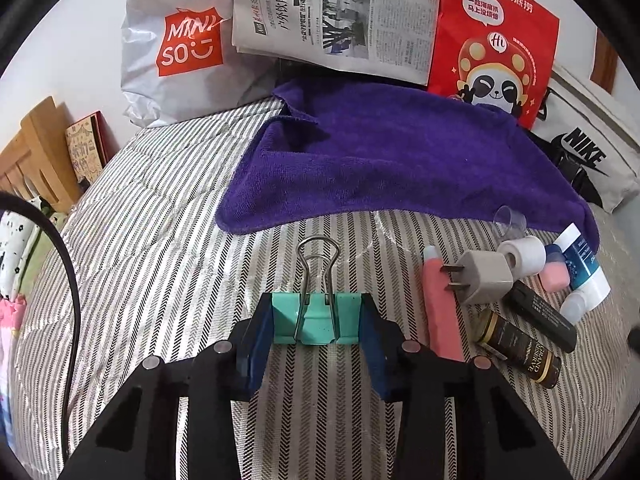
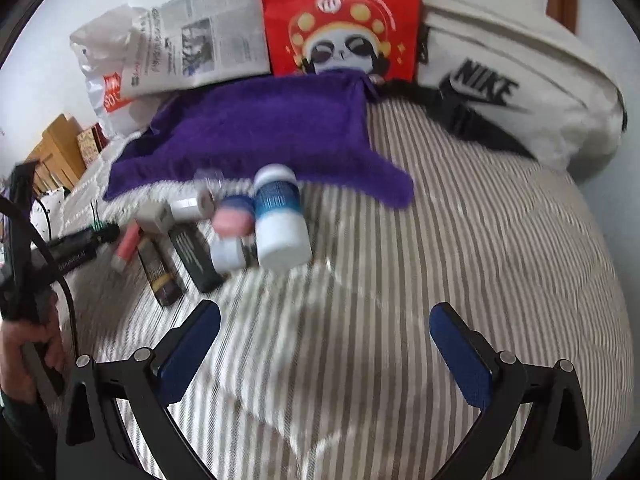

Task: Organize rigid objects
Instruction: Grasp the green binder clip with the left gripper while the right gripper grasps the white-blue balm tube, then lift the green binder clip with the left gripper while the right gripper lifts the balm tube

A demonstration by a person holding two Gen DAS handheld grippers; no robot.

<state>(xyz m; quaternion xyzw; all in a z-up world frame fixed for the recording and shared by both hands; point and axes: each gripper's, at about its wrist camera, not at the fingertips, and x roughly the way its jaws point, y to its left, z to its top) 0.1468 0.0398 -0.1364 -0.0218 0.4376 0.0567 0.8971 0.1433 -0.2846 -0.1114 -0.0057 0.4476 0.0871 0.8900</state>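
left: our gripper (image 1: 316, 324) has its jaws clamped on the teal clip (image 1: 316, 322), on the striped bed (image 1: 160, 240) left of the pile (image 1: 520, 288) | right: our gripper (image 2: 324, 340) jaws wide apart, empty, above bare bed near the white bottle (image 2: 280, 224)

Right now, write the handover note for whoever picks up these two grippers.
Left gripper: shut on the teal binder clip, pads on both its sides, clip on the striped bedspread.
Right gripper: open, empty, above bare bedspread.
Things: plug adapter, pink tube, dark bottles, white-and-blue bottle clustered at the purple towel's near edge.
Done: small items gathered together.
Left: place the clip, apparently with that cluster.
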